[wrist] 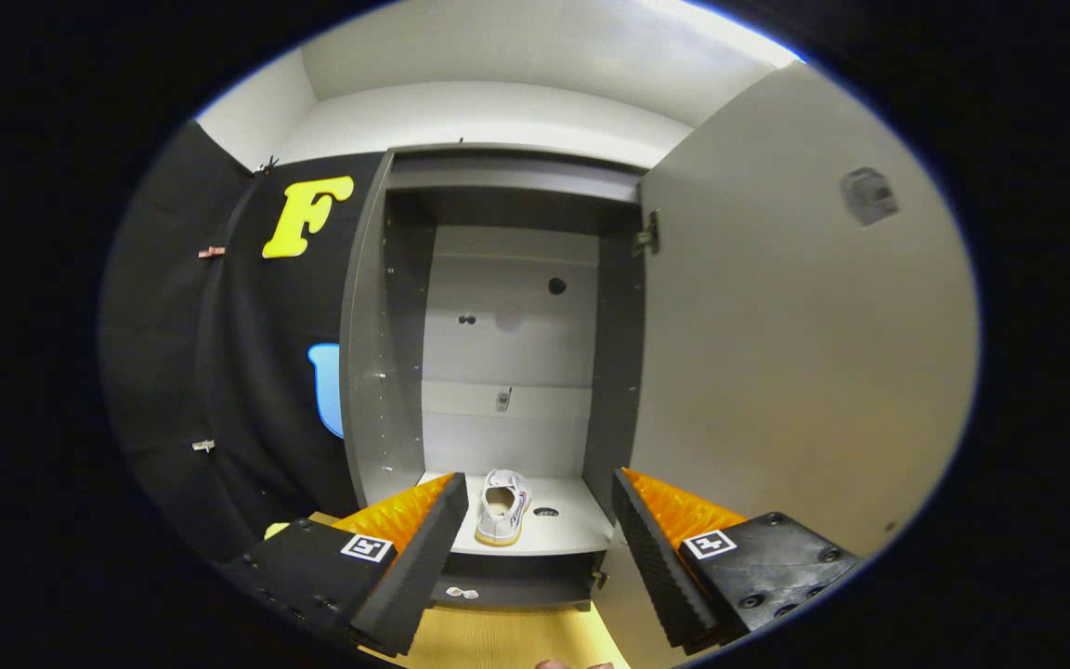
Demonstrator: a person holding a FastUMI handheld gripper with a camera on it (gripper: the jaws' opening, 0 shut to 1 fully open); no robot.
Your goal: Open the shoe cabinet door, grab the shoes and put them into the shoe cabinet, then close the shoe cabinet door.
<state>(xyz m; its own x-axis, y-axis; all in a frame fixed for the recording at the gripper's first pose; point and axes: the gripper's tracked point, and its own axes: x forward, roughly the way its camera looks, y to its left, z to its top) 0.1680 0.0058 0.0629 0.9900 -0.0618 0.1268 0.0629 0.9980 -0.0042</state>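
Observation:
The grey shoe cabinet (377, 372) stands straight ahead with its door (795, 344) swung wide open to the right. A white shoe (502, 506) lies on the cabinet's pale bottom shelf (572, 534), heel towards me. My gripper (540, 506) is open, held in front of the cabinet. The shoe sits beyond the fingertips, closer to the left finger (424, 548), with no finger touching it. Nothing is held between the fingers.
The open door forms a broad wall along the right, with a hinge (648, 232) near its top. The booth's black cloth wall (228, 372) hangs left of the cabinet. A light wooden floor (498, 636) lies below the fingers. The cabinet's back panel (507, 372) has small holes.

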